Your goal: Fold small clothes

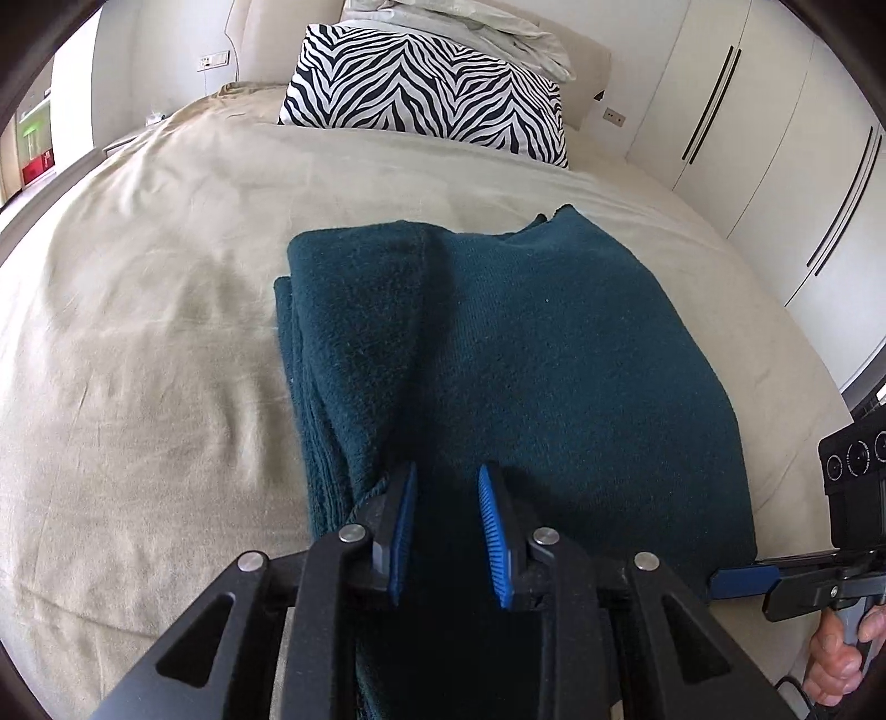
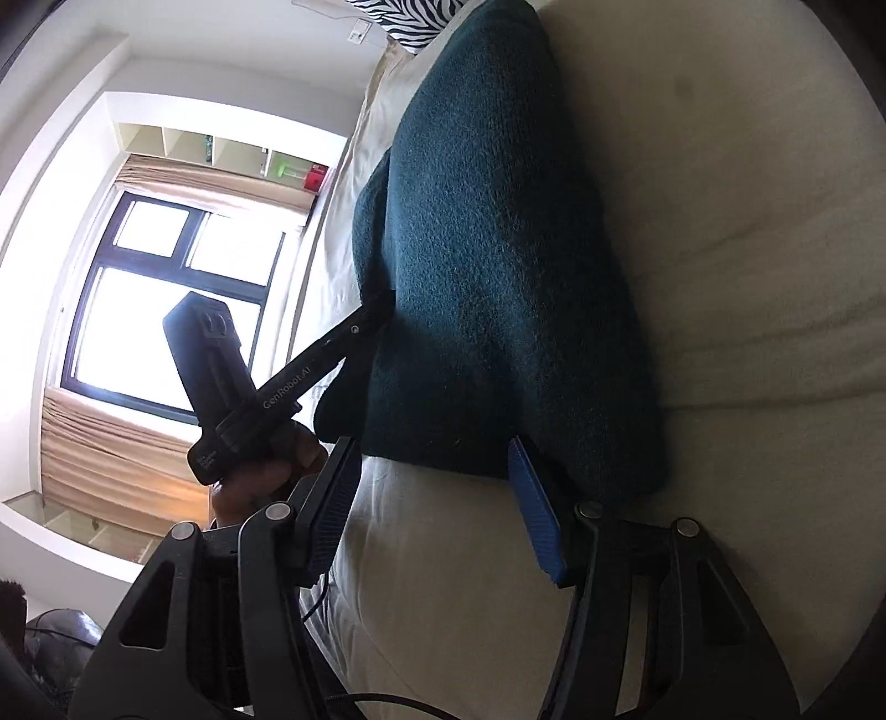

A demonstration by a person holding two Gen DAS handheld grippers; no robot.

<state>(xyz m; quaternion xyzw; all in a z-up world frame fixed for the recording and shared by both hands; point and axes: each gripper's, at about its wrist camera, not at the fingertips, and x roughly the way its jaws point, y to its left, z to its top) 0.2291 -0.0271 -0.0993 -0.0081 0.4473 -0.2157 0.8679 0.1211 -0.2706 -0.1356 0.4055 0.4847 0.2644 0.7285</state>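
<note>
A dark teal fleece garment [image 1: 509, 343] lies folded on the beige bed sheet [image 1: 138, 332]. My left gripper [image 1: 447, 482] is open, its blue pads just above the garment's near edge with a fold of cloth against the left pad. My right gripper [image 2: 434, 459] is open and tipped on its side at the garment's [image 2: 487, 249] near corner. Its right pad [image 2: 534, 509] touches the corner. The right gripper also shows in the left wrist view [image 1: 736, 579] at the garment's right corner. The left gripper shows in the right wrist view [image 2: 382, 310] at the garment's left edge.
A zebra-print pillow [image 1: 426, 94] and white bedding [image 1: 470, 22] lie at the head of the bed. White wardrobe doors [image 1: 775, 138] stand to the right. A window with beige curtains [image 2: 166, 266] and shelves is beyond the bed's far side.
</note>
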